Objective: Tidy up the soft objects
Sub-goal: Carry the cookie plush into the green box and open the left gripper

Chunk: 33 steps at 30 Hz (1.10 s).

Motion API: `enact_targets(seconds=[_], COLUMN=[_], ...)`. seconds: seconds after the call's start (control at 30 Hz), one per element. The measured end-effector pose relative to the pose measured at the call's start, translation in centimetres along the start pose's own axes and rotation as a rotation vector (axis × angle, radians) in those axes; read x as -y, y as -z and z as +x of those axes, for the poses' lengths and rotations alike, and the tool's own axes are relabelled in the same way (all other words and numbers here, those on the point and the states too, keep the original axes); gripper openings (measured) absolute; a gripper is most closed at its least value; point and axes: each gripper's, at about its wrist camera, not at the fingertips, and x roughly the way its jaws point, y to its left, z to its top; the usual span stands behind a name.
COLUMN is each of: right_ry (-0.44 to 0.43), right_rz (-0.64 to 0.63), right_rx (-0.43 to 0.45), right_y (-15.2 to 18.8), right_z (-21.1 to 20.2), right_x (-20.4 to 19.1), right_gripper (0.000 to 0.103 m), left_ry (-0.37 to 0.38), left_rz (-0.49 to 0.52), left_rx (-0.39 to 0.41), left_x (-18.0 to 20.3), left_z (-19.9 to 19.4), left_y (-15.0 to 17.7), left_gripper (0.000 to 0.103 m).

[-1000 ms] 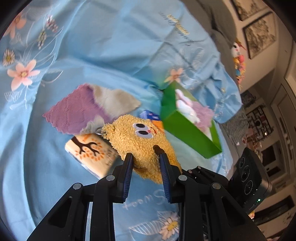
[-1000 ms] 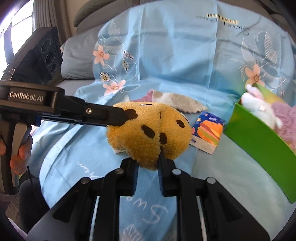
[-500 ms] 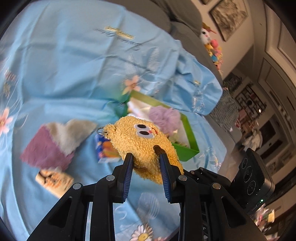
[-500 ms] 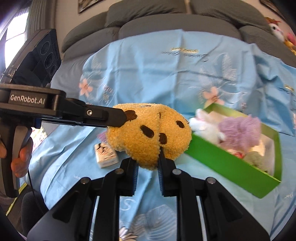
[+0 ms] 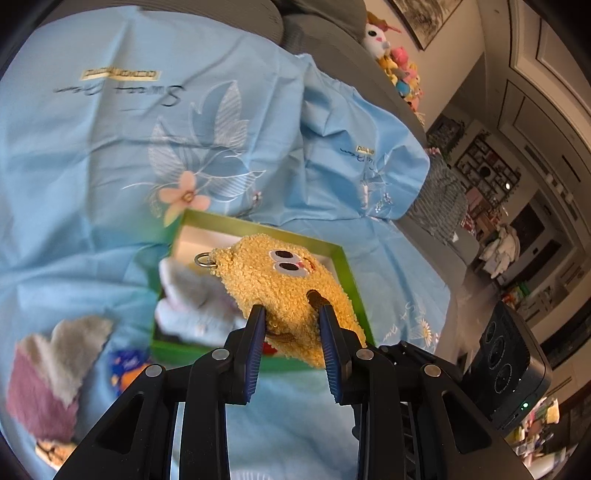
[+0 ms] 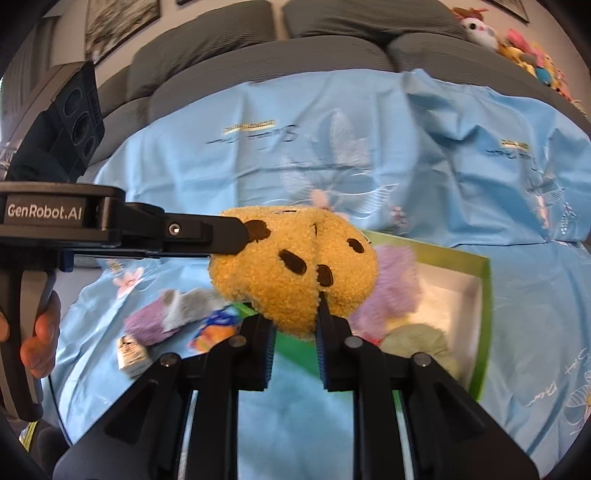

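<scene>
A yellow plush toy [image 5: 284,284] with cartoon eyes and a key ring is held in the air by both grippers. My left gripper [image 5: 290,317] is shut on its lower edge. My right gripper [image 6: 293,321] is shut on its bottom, and the toy's spotted back [image 6: 295,266] faces that camera. The toy hangs over a green box [image 5: 347,266] that holds a white plush [image 5: 192,306], a lilac fluffy toy [image 6: 395,280] and a pale green one [image 6: 417,343]. The left gripper's finger [image 6: 221,236] also shows in the right wrist view.
A light blue flowered sheet [image 5: 110,147] covers the sofa. A purple and grey cloth [image 5: 48,373], a tissue pack [image 6: 214,328] and a small printed pack [image 6: 129,354] lie left of the box. Grey cushions [image 6: 258,33] and more plush toys [image 6: 532,55] are behind.
Both grippers have carried the yellow plush up and to the right, from over the cloth and packs to above the green box. Both grips are unchanged.
</scene>
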Motion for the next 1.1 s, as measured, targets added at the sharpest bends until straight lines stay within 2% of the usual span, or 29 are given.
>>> enact_targets(seconds=[0.2, 0.5, 0.83, 0.9, 0.93, 0.97, 1.0, 1.03, 1.1], right_ry=[0.034, 0.072, 0.089, 0.093, 0.098, 0.105, 0.114, 0.127, 0.140], right_rz=[0.032, 0.069, 0.053, 0.057, 0.059, 0.061, 0.067, 0.075, 0.089], right_rx=[-0.024, -0.104, -0.198, -0.209, -0.210, -0.209, -0.206, -0.201, -0.185], right_y=[-0.2, -0.1, 0.3, 0.4, 0.4, 0.5, 0.6, 0.6, 0.7], right_z=[1.9, 5.4, 7.9, 8.1, 8.0, 8.0, 7.8, 7.6, 7.0], right_x=[3.0, 6.1, 6.3, 6.3, 6.2, 6.1, 6.1, 6.2, 6.3], right_gripper=[0.019, 0.022, 0.025, 0.032, 0.034, 0.041, 0.052, 0.057, 0.067], left_ry=[0.000, -0.049, -0.099, -0.124, -0.141, -0.150, -0.165, -0.173, -0.191], left_rz=[-0.009, 0.005, -0.007, -0.001, -0.006, -0.011, -0.021, -0.025, -0.029], left_rx=[-0.035, -0.090, -0.136, -0.139, -0.138, -0.135, -0.131, -0.127, -0.114], left_x=[0.1, -0.4, -2.3, -2.4, -2.5, -2.7, -2.9, -3.0, -3.3], left_z=[3.7, 8.8, 11.2, 11.3, 11.2, 11.0, 10.8, 10.6, 10.0], left_y=[-1.4, -2.3, -1.9, -1.8, -1.8, -1.7, -1.7, -1.7, -1.6], left_gripper=[0.030, 0.030, 0.030, 0.030, 0.034, 0.039, 0.053, 0.072, 0.085])
